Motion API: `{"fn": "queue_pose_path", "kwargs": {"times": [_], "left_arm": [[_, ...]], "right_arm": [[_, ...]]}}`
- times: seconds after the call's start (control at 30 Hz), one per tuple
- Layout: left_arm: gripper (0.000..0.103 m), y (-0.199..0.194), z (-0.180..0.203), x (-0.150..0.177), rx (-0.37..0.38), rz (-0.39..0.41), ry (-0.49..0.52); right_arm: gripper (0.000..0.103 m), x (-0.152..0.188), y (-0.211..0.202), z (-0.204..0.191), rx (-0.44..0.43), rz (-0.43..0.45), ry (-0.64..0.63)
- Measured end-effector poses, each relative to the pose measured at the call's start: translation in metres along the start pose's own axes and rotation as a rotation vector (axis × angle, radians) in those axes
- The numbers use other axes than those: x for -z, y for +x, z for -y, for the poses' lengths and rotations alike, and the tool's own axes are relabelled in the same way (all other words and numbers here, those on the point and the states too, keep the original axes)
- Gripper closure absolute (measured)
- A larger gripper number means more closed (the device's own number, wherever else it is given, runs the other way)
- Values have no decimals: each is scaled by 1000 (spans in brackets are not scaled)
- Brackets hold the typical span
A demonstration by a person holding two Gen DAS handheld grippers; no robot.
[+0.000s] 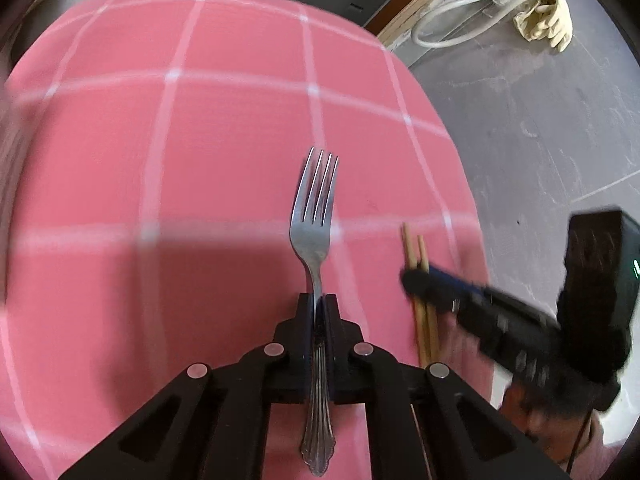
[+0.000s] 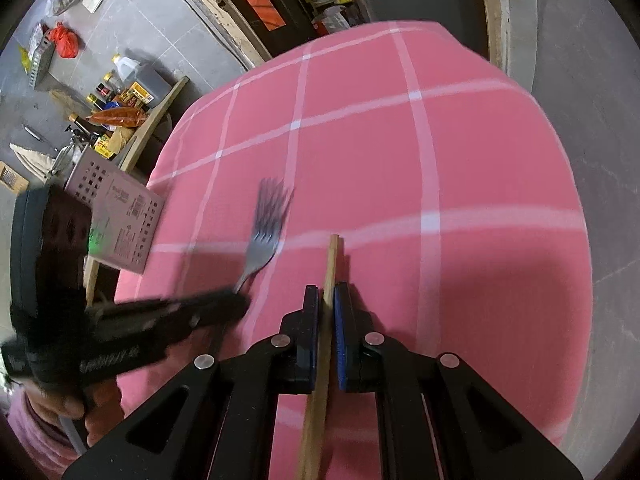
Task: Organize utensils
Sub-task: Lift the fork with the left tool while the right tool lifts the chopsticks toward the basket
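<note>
A steel fork (image 1: 314, 216) points away from me over the pink checked tablecloth (image 1: 160, 140), and my left gripper (image 1: 318, 300) is shut on its neck; the ornate handle runs back between the fingers. In the right wrist view the same fork (image 2: 266, 220) shows blurred at the left, held by the left gripper (image 2: 236, 300). My right gripper (image 2: 327, 292) is shut on wooden chopsticks (image 2: 330, 264), which stick out ahead of the pads. From the left wrist view the chopsticks (image 1: 416, 256) show as a pair beside the fork, with the right gripper (image 1: 412, 280) clamped across them.
A pink perforated basket (image 2: 120, 216) stands at the cloth's left edge. Bottles, bags and clutter (image 2: 120, 92) lie on the grey floor beyond it. A white hose and a pale cloth (image 1: 540, 12) lie on the floor past the table's far right edge. A hand (image 2: 72, 404) holds the left gripper.
</note>
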State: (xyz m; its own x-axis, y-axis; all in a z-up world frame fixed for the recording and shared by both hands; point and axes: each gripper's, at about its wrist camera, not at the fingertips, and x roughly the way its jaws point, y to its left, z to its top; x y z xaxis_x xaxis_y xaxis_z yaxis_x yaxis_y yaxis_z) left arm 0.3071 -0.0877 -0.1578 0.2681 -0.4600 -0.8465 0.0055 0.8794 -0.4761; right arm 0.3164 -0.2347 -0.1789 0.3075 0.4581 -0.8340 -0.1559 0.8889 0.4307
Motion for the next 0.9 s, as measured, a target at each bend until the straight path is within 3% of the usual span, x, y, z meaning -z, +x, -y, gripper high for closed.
{"fn": "queue_pose_path", "kwargs": {"times": [0.23,0.63,0.9], "left_arm": [[97,-22,-19,35,33,-35,-75],[97,-7,-38,22,170,-147,-161],[96,-8,-31,26,132,-120,-145]], "right_arm": [[97,19,2,1,-21,-17,52],[97,18,12,-1,-84,-63,94],[97,19,16,-11,-40,-60,50]]}}
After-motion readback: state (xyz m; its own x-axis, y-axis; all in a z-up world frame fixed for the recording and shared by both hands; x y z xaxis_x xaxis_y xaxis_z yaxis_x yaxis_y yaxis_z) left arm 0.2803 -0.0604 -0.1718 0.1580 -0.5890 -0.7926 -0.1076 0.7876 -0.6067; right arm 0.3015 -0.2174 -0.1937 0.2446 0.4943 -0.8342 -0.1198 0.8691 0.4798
